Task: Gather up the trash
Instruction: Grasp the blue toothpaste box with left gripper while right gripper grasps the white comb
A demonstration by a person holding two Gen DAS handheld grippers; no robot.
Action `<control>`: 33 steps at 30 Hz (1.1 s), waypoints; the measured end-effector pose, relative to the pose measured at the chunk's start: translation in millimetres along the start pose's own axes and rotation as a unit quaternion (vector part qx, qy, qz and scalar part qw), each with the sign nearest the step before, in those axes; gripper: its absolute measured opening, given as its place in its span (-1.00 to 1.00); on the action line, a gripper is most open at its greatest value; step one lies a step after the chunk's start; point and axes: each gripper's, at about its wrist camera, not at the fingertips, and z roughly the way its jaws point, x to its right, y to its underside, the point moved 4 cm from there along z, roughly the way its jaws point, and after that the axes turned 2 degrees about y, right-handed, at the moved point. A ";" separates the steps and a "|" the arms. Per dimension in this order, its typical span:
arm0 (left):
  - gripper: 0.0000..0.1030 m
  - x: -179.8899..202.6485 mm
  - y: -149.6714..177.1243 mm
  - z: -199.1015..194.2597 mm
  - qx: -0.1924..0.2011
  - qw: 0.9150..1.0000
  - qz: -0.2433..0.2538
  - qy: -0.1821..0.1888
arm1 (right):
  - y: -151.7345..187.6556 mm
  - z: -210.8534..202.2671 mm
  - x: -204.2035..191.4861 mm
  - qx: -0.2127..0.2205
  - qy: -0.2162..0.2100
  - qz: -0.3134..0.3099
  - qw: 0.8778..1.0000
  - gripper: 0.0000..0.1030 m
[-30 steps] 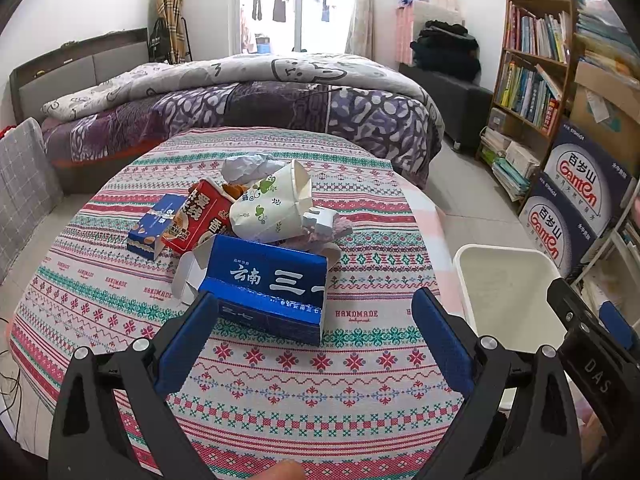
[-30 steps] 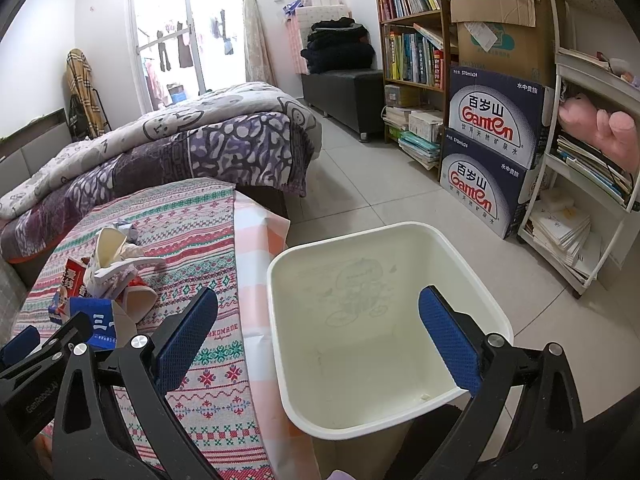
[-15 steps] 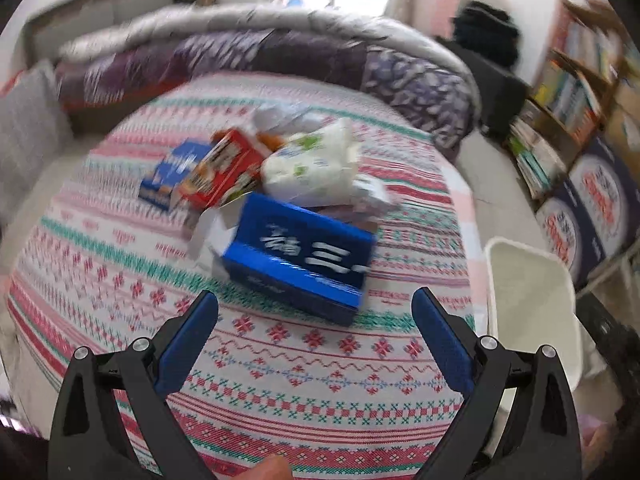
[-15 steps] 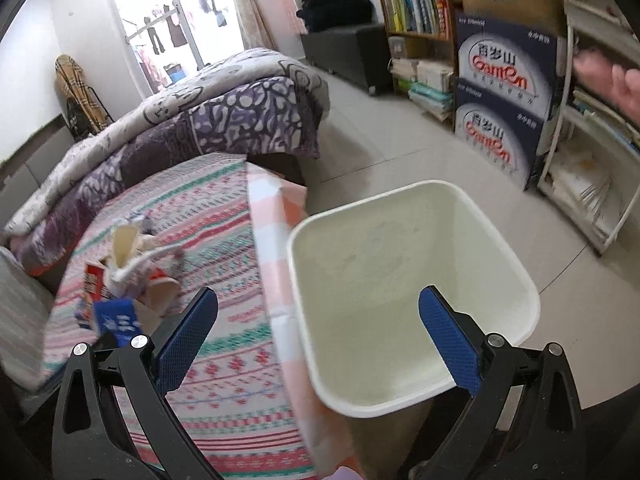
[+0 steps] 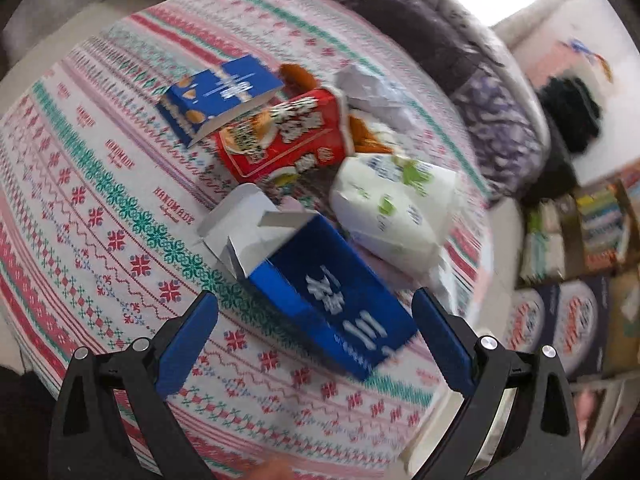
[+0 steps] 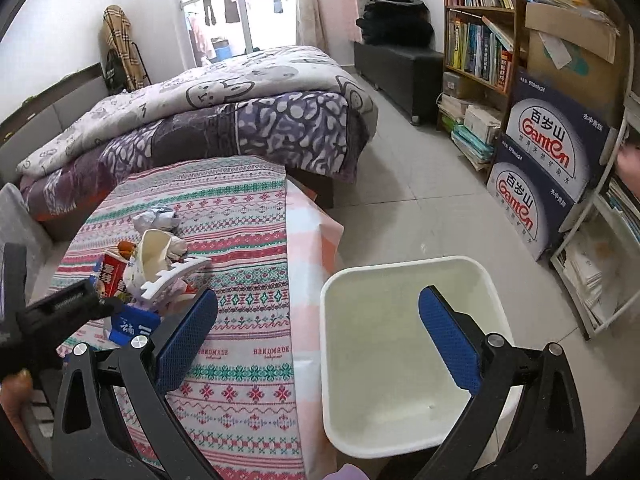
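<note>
The left claw [image 5: 314,328] has dropped closer and tilted over the trash pile on the bench [image 5: 100,184], jaws wide around the blue carton [image 5: 332,300]. The right claw [image 6: 318,332], also wide, still hovers over the white bin [image 6: 400,344], now seen from higher up.

1. You have a round table [image 5: 100,184] covered with a patterned red, green and white cloth.
2. A large blue carton [image 5: 332,300] with an open white flap lies on it, nearest you.
3. Beyond that carton sits a white packet [image 5: 396,208], touching it or nearly so; blur makes it hard to tell.
4. Left of the packet lie a red box [image 5: 280,136] and a smaller blue box [image 5: 216,100].
5. Behind the red box sits crumpled paper [image 5: 372,92].
6. On the tiled floor [image 6: 420,200], beside the table, stands a white bin [image 6: 396,360].
</note>
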 end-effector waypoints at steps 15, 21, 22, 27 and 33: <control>0.47 12.9 23.1 35.2 -0.099 0.991 0.083 -0.031 | 12.2 47.9 -4.4 -0.083 -0.047 0.080 0.992 0.86; -0.16 17.4 13.8 4.5 -0.108 0.974 0.195 -0.040 | 19.4 65.3 -18.3 -0.134 -0.078 0.117 0.981 0.86; -0.18 14.3 13.6 3.7 -0.104 0.972 0.207 -0.044 | 19.2 65.8 -22.1 -0.135 -0.080 0.115 0.981 0.86; -0.19 -15.8 3.2 13.6 -0.110 0.971 0.208 -0.036 | 13.8 65.0 -46.1 -0.144 -0.073 0.090 0.983 0.86; 0.48 -24.5 3.5 20.6 -0.113 0.975 0.189 -0.030 | -7.7 66.1 -67.9 -0.159 -0.066 0.077 0.982 0.86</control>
